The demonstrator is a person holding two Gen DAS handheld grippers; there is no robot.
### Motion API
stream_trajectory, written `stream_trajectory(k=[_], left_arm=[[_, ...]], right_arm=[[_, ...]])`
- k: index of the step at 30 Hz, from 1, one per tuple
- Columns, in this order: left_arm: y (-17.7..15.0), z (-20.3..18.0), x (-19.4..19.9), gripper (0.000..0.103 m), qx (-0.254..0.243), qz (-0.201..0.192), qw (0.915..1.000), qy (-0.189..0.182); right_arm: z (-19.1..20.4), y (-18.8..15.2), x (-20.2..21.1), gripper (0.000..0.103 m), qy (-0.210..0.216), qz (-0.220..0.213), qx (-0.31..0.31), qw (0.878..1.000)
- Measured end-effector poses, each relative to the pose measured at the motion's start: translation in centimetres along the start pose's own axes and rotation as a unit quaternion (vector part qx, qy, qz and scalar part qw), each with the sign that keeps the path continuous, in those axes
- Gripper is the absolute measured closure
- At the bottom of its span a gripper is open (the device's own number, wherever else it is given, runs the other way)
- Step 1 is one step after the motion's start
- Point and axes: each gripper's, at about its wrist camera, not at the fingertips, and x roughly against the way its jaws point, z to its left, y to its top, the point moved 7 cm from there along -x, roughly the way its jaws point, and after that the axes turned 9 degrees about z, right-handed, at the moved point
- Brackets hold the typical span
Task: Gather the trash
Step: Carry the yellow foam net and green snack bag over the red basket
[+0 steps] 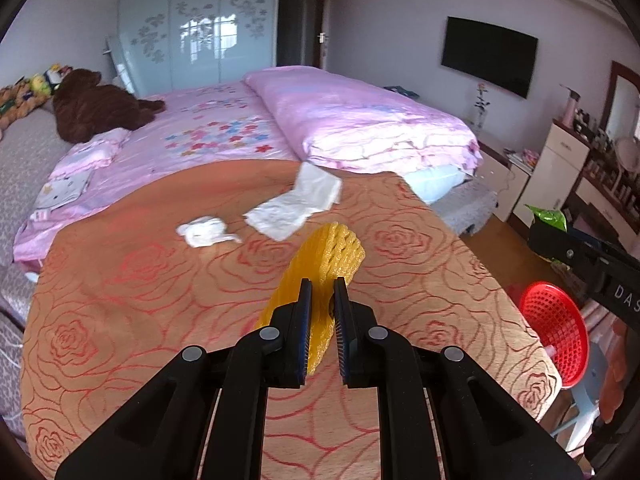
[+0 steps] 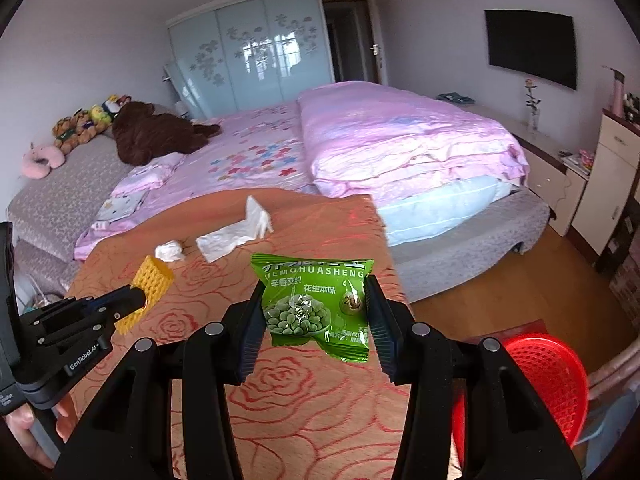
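My left gripper (image 1: 322, 284) is shut on a yellow foam fruit net (image 1: 332, 248), held above the orange rose-patterned cloth (image 1: 160, 300); the same net (image 2: 151, 280) and the left gripper (image 2: 138, 300) show at the left of the right wrist view. My right gripper (image 2: 314, 284) is shut on a green snack packet (image 2: 316, 304), pressed at both side edges, and the packet's top (image 1: 546, 216) peeks in at the right of the left wrist view. A crumpled white tissue (image 1: 206, 232) (image 2: 170, 251) and a flat white wrapper (image 1: 296, 206) (image 2: 236, 236) lie on the cloth beyond.
A red mesh basket (image 1: 554, 336) (image 2: 548, 384) stands on a stool at the right, below the cloth's edge. Behind is a bed with a pink quilt (image 1: 360, 120), a brown plush (image 1: 96, 104) and toys. Wooden floor, drawers and a dresser lie to the right.
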Motion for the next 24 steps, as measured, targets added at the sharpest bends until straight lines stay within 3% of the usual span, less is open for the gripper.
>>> stream_trajectory(k=[12, 24], left_arm=[[0.5, -6.0, -0.5, 0.092, -0.051, 0.003, 0.9979, -0.039], [0.3, -14.4, -1.9, 0.092, -0.11, 0.014, 0.9903, -0.084]], right_arm=[[-5.6, -1.8, 2.4, 0.057, -0.041, -0.001, -0.037, 0.998], [-12.7, -4.4, 4.4, 0.057, -0.092, 0.002, -0.094, 0.991]])
